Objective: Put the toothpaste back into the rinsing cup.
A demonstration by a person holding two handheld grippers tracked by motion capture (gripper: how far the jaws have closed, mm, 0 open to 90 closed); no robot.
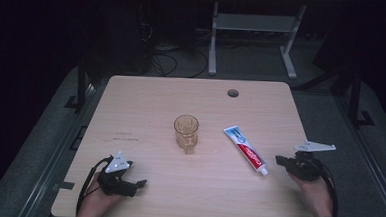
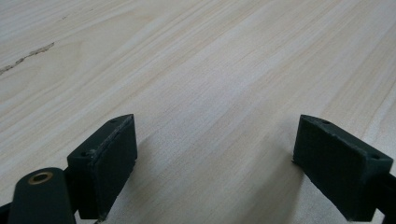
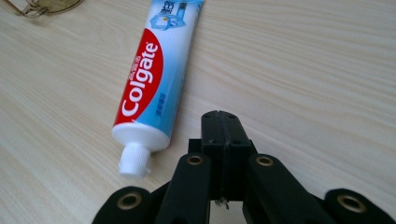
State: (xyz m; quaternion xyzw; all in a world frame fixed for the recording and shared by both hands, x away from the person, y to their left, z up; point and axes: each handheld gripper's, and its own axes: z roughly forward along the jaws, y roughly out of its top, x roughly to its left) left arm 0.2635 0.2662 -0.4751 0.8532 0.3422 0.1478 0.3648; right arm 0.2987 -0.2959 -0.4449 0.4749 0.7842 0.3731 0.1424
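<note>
A Colgate toothpaste tube (image 1: 246, 150) lies flat on the wooden table (image 1: 151, 101), right of centre, its white cap (image 3: 134, 159) pointing toward the near right. Left of it stands a clear amber glass (image 1: 186, 131), upright. My right gripper (image 1: 280, 159) sits just right of the cap, apart from it, its jaws pressed together with nothing between them (image 3: 223, 122). Near the table's front left, my left gripper (image 1: 139, 184) rests low over the wood, its pads (image 2: 115, 161) spread wide with only bare table between them.
A round cable hole (image 1: 233, 93) is in the table's far right part. Beyond the far edge stand a white desk frame (image 1: 213, 44) and loose cables on a dark floor. The glass's rim (image 3: 42, 5) peeks in at the right gripper view's top left.
</note>
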